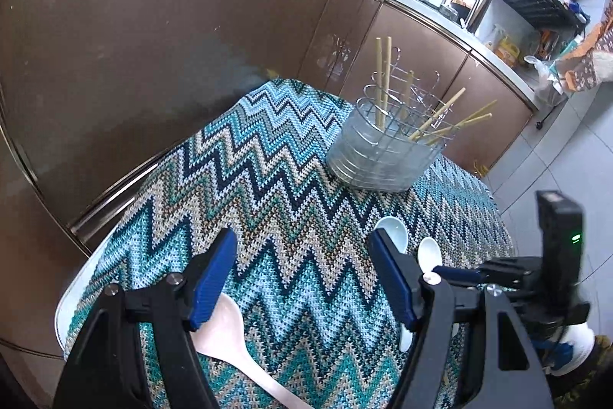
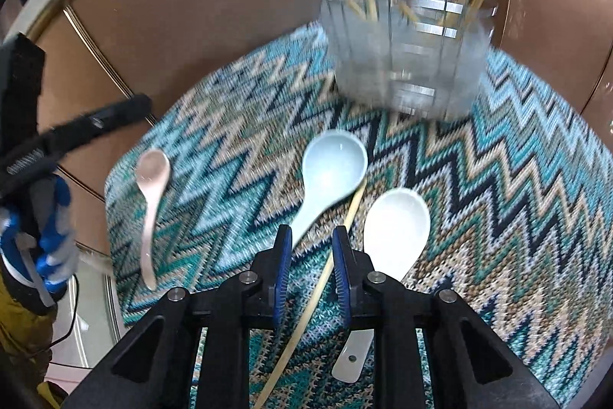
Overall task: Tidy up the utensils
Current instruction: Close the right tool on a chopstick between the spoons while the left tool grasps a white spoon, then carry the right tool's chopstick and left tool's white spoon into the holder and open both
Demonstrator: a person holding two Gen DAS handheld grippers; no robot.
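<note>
**Right gripper settles over the last loose chopstick**

The right gripper (image 2: 311,236) points steeply down at the zigzag cloth (image 2: 498,179) covering the worktop, its blue fingers (image 2: 283,255) drawn narrow with a gap between them. A single bamboo chopstick (image 2: 337,248) lies on the cloth and runs up through that gap, but the pads do not seem to press on it yet. I take this as lining up for a pinch, the fingers set either side of the thin stick so that closing will catch it.

Either side of the chopstick lie two ceramic spoons: a pale blue spoon (image 2: 333,163) to its left, bowl touching the stick's far end, and a white spoon (image 2: 396,225) to its right. A pink spoon (image 2: 153,171) lies well apart at the left.

The wire utensil holder (image 1: 383,148) stands at the far side of the cloth, already carrying several chopsticks (image 1: 383,79) leaning in its compartments. That looks like the destination for the rest.

The left gripper (image 1: 302,271) hangs low with its fingers wide and nothing between them. The pink spoon lies under its left finger, likely the next pick.
</note>
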